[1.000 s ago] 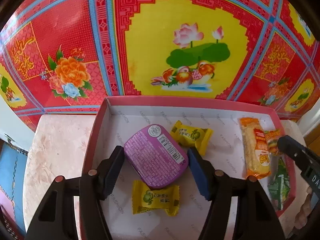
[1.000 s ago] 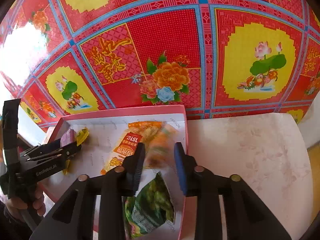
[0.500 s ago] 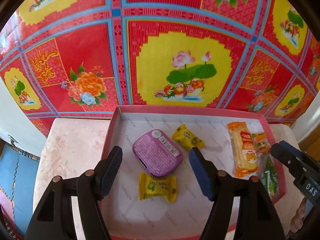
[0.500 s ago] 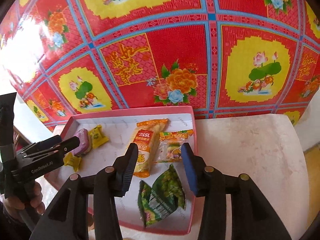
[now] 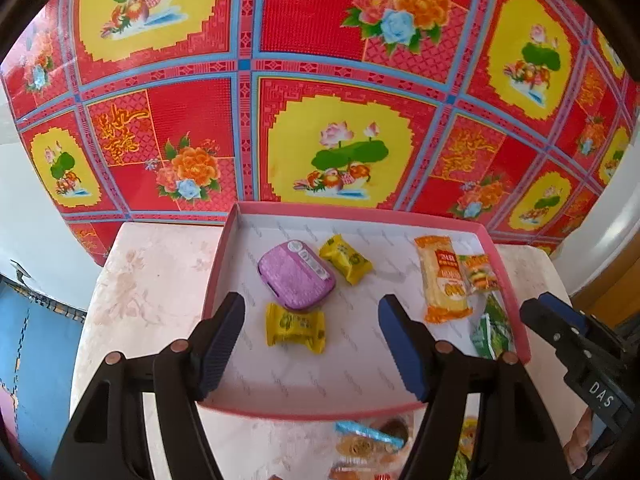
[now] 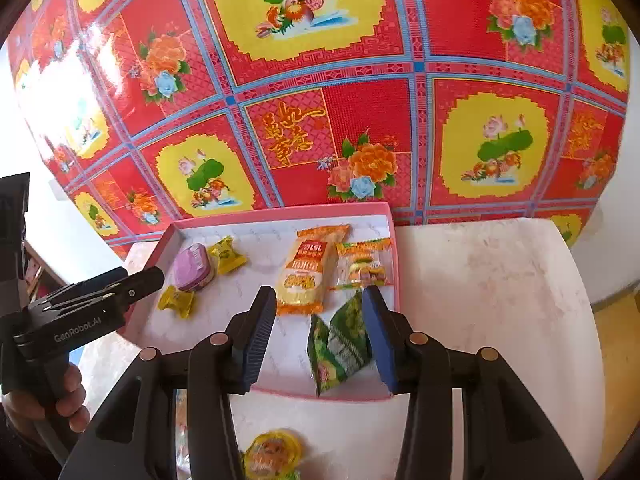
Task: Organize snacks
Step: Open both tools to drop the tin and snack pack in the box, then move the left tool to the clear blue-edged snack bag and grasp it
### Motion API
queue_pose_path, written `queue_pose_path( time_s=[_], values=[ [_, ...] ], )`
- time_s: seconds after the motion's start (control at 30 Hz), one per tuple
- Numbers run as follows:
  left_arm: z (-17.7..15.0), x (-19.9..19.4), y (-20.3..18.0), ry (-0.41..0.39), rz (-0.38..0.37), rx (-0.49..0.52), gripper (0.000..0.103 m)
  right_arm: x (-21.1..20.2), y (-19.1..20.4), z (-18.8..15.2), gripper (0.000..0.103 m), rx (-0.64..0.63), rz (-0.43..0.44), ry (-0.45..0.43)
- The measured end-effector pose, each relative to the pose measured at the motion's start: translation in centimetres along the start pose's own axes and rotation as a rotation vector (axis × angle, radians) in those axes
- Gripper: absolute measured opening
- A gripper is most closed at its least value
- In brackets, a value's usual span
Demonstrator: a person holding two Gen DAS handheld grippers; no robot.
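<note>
Behind my pale marble table (image 6: 480, 300), red floral sheeting backs the pink tray (image 5: 516, 304) holding six snacks, purple tin (image 5: 296, 276) leftmost, while my left gripper (image 5: 312, 344) and right gripper (image 6: 318, 332) hover spread, gripping nothing.

Pale marbled table (image 5: 152, 280); behind it, upright red-and-yellow floral patterned sheet (image 5: 340, 112). Blue floor (image 5: 36, 344) left of table.

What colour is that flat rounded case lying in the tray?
Purple; the case shows best in the left wrist view.
</note>
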State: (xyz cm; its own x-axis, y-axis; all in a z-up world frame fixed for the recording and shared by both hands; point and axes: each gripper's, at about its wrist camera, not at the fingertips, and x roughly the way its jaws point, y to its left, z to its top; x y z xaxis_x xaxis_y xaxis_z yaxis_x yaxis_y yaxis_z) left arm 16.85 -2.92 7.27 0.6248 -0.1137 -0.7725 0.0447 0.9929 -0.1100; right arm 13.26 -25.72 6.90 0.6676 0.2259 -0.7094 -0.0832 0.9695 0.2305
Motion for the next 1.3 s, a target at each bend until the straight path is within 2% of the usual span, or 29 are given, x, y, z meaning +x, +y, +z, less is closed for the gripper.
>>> queue_pose_path(
  time_s=[0.17,0.7,1.0,1.3],
  values=[
    [-1.0,-0.1,-0.9,0.019,0.006,0.021,0.073,-0.5,0.4,-1.2,0.046,0.012,-0.009,0.011],
    [-4.6,-1.1,-1.9,0.079,-0.045,0.051,0.073,-1.9,0.3,-4.6,0.046,0.020,0.002,0.085],
    [-6.7,-0.6,-2.0,0.122,-0.044,0.060,0.073,-2.3,0.2,-6.1,0.046,0.030,0.017,0.112],
    [-8.2,0.5,-2.0,0.162,-0.033,0.067,0.073,-2.1,0.4,-7.9,0.046,0.031,0.020,0.181]
  ],
)
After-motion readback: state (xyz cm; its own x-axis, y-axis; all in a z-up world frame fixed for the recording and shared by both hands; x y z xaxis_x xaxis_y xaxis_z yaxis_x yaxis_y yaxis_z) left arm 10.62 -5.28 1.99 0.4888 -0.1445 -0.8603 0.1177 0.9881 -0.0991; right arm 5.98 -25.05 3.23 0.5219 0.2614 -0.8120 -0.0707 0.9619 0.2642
